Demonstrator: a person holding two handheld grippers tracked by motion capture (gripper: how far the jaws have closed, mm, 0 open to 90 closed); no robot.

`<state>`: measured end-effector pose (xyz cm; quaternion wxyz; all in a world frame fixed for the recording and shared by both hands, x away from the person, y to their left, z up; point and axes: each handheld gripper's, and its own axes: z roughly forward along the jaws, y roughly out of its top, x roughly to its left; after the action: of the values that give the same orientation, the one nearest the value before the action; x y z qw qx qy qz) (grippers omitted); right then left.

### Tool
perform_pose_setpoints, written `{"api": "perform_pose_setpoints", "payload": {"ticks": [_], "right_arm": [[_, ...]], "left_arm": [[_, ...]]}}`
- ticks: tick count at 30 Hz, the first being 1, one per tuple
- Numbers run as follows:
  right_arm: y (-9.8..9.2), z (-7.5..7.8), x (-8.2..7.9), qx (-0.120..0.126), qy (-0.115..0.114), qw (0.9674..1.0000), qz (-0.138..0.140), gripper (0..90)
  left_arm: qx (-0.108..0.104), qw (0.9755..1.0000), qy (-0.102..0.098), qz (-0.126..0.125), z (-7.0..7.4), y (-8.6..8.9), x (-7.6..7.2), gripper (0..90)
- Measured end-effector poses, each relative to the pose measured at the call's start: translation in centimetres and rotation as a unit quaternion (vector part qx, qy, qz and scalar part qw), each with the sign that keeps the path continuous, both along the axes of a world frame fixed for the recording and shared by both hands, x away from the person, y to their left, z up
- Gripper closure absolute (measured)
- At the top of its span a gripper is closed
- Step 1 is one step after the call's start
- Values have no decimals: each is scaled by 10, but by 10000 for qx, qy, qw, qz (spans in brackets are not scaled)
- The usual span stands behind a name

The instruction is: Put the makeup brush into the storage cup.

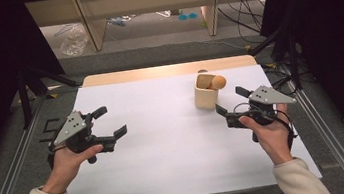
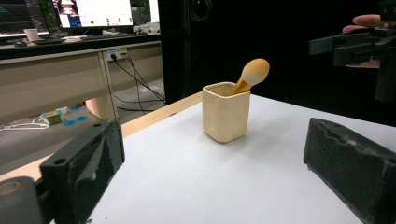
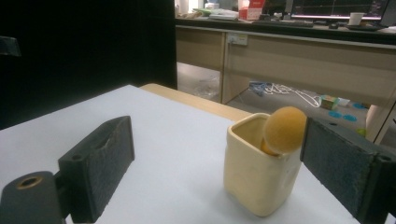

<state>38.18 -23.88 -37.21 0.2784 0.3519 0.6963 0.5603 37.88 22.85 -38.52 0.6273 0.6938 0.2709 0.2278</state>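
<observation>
Cup [image 1: 206, 96] stands upright on the worktop [image 1: 166, 143], toward the far right corner, cream and squarish. A wooden spoon [image 1: 217, 82] sits in it, rounded end up, leaning on the rim on the side toward my right gripper [image 1: 228, 103]. From the left gripper view the spoon [image 2: 253, 74] pokes well above the cup [image 2: 225, 112].

Progress, my read: nothing grasped yet. Spoon in the cup, cup untouched; pulling the spoon out or moving the cup is all left to do.

My right gripper is spread wide, near the cup on its near-right side, not touching it. In the right gripper view the cup [image 3: 261, 170] and spoon [image 3: 284, 130] sit just beside one jaw, roughly lined up for a pinch.

My left gripper [image 1: 112, 120] is also spread, holding nothing, well apart from the cup over the left part of the worktop.

Writing: none on cup, spoon or grippers. Monitors in the background show text too small to read.
</observation>
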Motion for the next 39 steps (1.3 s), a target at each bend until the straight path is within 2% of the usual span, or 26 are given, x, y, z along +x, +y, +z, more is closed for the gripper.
{"api": "perform_pose_setpoints", "payload": {"ticks": [4,5,8,11,14,15,16,18,19,21,23,24,27,29,31,36,39], "right_arm": [[-4,-3,-7,12,-10,10000,51,113],[-5,-5,-10,29,-17,10000,44,117],[-10,-8,-15,-6,-4,10000,39,122],[-14,-9,-20,-14,2,10000,60,138],[-17,-10,-24,55,-65,9999,120,142],[-18,-10,-26,12,-63,10000,62,142],[-18,-10,-27,34,-113,9999,102,142],[-20,-9,-31,-41,-110,9999,89,142],[-20,-9,-33,-45,-138,9999,89,142],[-22,-9,-35,-32,-141,9999,90,142],[-24,-11,-38,-50,-142,9998,85,142],[-25,-11,-39,-47,-124,9999,76,142],[-27,-13,-42,-50,-86,9999,72,143],[-28,-14,-43,-54,-130,9999,50,145],[-29,-15,-44,-63,-114,9999,53,145],[-29,-18,-46,5,-70,9999,96,146],[-29,-19,-48,-69,-62,9999,71,146]], "left_arm": [[-8,10000,-17,40,0,4,-6,48],[60,10000,-68,0,0,6,-6,48],[-35,10000,-7,69,-1,7,-10,48],[0,9999,-76,86,-1,11,-13,47],[-51,9999,-23,133,-3,13,-17,47],[10,9999,-61,126,-4,14,-18,47],[-57,9999,-3,158,-5,14,-19,47],[-33,9998,-42,170,-6,17,-21,47],[-85,9998,8,206,-7,18,-23,47],[-13,9998,-57,206,-7,21,-25,48],[-61,9997,7,233,-8,23,-28,45],[-2,9997,-31,229,-8,25,-29,42],[-40,9997,-53,239,-11,27,-31,42],[-62,9996,21,272,-12,28,-33,42],[-34,9996,-33,266,-12,30,-34,42],[-73,9995,60,296,-17,31,-37,42],[-28,9996,63,292,-19,32,-38,42]]}}
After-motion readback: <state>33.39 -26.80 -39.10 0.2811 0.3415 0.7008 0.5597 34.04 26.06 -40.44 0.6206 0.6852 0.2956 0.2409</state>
